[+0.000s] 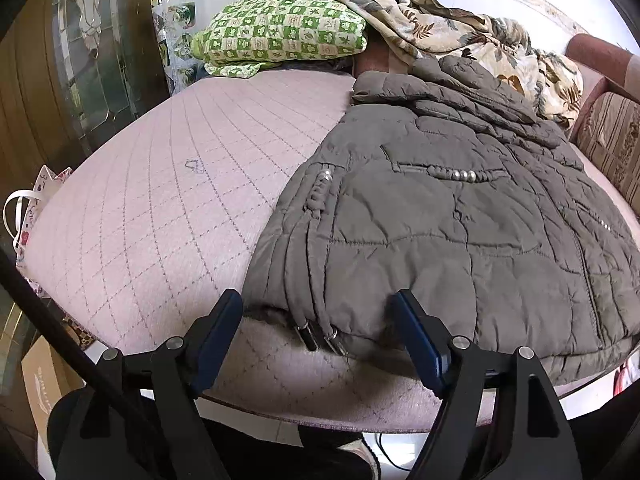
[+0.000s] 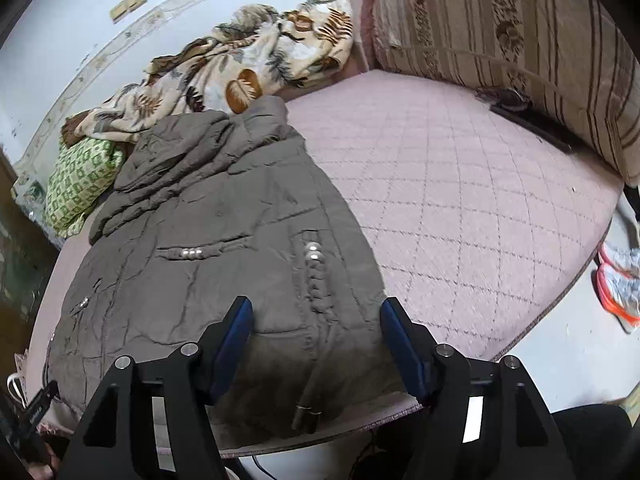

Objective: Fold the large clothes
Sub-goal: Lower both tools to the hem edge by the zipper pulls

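Observation:
A grey-brown quilted jacket (image 1: 460, 216) lies spread flat on the pink quilted mattress (image 1: 160, 208), collar toward the far end. In the left wrist view my left gripper (image 1: 318, 304) hangs open over the jacket's near hem corner, where metal cord ends (image 1: 316, 334) lie between its blue pads (image 1: 218, 336) without touching them. In the right wrist view the jacket (image 2: 208, 240) fills the left half of the mattress (image 2: 460, 200). My right gripper (image 2: 316, 308) stands open above the jacket's hem near its right edge, and its pads press on nothing.
A green checked pillow (image 1: 280, 36) and a leaf-patterned blanket (image 1: 460, 36) are piled at the far end. A striped cushion (image 2: 520, 48) lines the mattress's right side. Shoes (image 2: 620, 280) lie on the floor at right. A cardboard box (image 1: 44, 384) and a bag (image 1: 36, 200) stand at left.

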`<move>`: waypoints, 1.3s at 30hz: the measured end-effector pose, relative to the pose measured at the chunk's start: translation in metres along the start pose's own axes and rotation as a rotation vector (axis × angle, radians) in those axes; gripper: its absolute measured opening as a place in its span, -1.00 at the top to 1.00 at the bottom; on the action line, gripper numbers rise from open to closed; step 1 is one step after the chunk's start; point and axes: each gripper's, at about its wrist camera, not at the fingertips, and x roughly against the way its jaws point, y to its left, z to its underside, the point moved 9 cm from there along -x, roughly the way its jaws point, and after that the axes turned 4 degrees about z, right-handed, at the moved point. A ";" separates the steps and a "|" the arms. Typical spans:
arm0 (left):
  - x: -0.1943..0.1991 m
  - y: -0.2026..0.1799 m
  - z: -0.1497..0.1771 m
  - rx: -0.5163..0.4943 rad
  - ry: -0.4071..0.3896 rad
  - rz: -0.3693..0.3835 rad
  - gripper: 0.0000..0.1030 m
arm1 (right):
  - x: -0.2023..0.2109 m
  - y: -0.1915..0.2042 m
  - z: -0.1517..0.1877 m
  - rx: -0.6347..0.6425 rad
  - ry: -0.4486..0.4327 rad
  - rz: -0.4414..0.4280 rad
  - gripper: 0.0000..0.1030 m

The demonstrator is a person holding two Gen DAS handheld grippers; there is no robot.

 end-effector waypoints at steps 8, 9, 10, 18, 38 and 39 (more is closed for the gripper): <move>-0.001 -0.001 0.007 0.002 0.004 -0.007 -0.52 | -0.012 -0.021 0.001 -0.073 0.032 0.006 -0.40; -0.001 -0.001 0.007 0.002 0.003 -0.008 -0.52 | -0.012 -0.022 0.002 -0.078 0.033 0.005 -0.41; -0.001 -0.001 0.007 0.002 0.003 -0.008 -0.52 | -0.013 -0.022 0.002 -0.080 0.033 0.004 -0.41; -0.002 -0.002 0.007 -0.001 0.006 -0.008 -0.54 | -0.016 -0.021 0.002 -0.090 0.039 -0.004 -0.42; 0.000 0.016 0.004 0.154 0.048 0.130 -0.55 | -0.016 -0.043 -0.007 -0.234 0.028 -0.052 -0.46; 0.001 0.020 0.004 0.191 0.063 0.163 -0.55 | -0.016 -0.045 -0.008 -0.250 0.030 -0.064 -0.46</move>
